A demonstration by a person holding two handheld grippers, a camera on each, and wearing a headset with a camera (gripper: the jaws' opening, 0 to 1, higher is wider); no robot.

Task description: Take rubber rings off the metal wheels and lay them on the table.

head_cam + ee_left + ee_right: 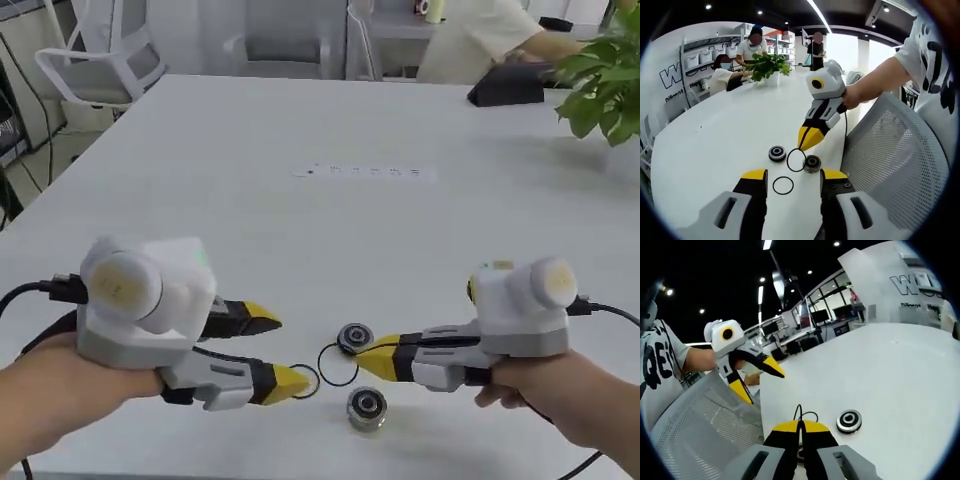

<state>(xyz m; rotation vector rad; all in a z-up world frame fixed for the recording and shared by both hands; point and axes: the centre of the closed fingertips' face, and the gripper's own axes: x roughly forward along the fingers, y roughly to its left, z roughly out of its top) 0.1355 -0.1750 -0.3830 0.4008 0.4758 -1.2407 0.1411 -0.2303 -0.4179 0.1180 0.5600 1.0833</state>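
Observation:
On the white table (300, 230) my right gripper (364, 358) is shut on a thin black rubber ring (321, 364), which hangs as a loop from its yellow tips. Two metal wheels lie close by, one (354, 337) just beyond the loop and one (367, 408) nearer me. My left gripper (276, 350) is open, with a second black ring (316, 378) flat on the table by its lower tip. In the left gripper view that loose ring (773, 185) lies between the open left gripper (794, 175). The right gripper (800, 426) shows a wheel (849, 421) ahead.
A strip of small labels (365, 172) lies mid-table. At the far right stand a green plant (605, 90) and a black object (505, 88), with a person (480, 40) behind. A white chair (100, 50) stands at the far left corner.

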